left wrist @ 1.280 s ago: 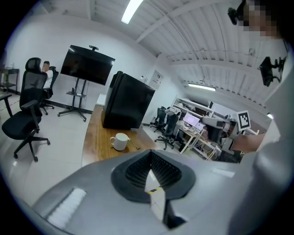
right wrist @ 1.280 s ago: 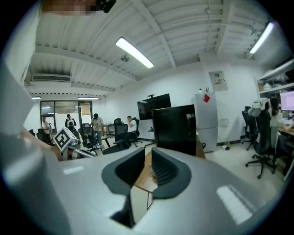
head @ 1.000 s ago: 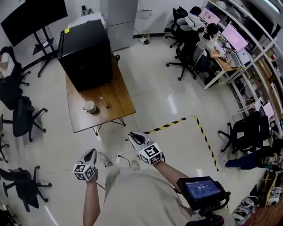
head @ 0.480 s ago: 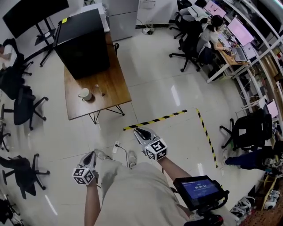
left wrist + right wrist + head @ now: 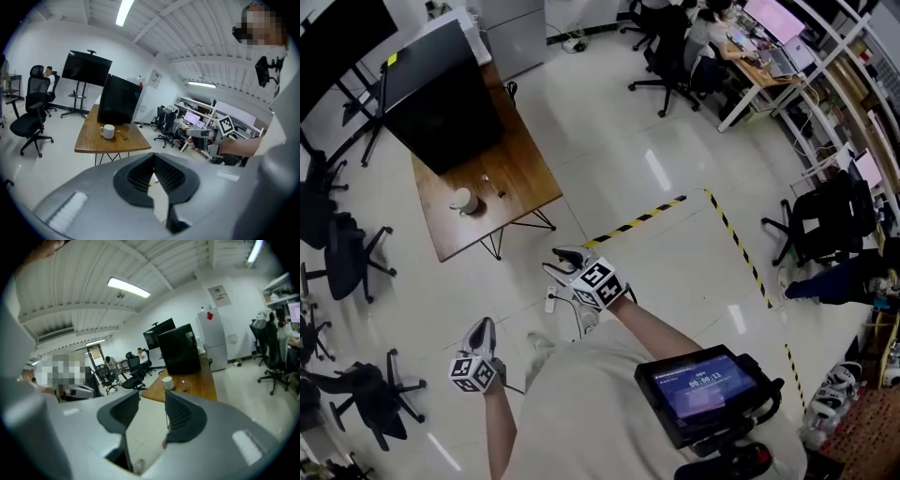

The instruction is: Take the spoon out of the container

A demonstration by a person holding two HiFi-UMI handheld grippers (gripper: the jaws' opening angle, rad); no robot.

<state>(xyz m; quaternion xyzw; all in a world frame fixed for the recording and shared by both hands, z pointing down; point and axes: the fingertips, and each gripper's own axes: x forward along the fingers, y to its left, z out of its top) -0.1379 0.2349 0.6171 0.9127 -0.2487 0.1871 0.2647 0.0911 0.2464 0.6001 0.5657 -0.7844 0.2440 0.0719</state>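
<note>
A white mug (image 5: 464, 200) stands on the wooden table (image 5: 520, 183) far ahead of me, at the upper left of the head view. A small spoon (image 5: 121, 134) lies on the tabletop just beside the mug, seen too in the right gripper view as the spoon (image 5: 182, 384) right of the mug (image 5: 167, 382). My right gripper (image 5: 561, 262) hangs over the floor well short of the table; its jaws are opening and hold nothing. My left gripper (image 5: 482, 325) is lower and to the left, jaws together and empty.
A big black box (image 5: 441, 94) fills the table's far end. Office chairs (image 5: 347, 258) stand left of the table, more by the desks (image 5: 759, 80) at the back right. Yellow-black tape (image 5: 637, 222) crosses the floor. A power strip (image 5: 550, 300) lies near my feet.
The view has swung, so the table now sits farther up and left. My right gripper moved left and its jaws have spread apart. The left gripper stayed low by my side.
</note>
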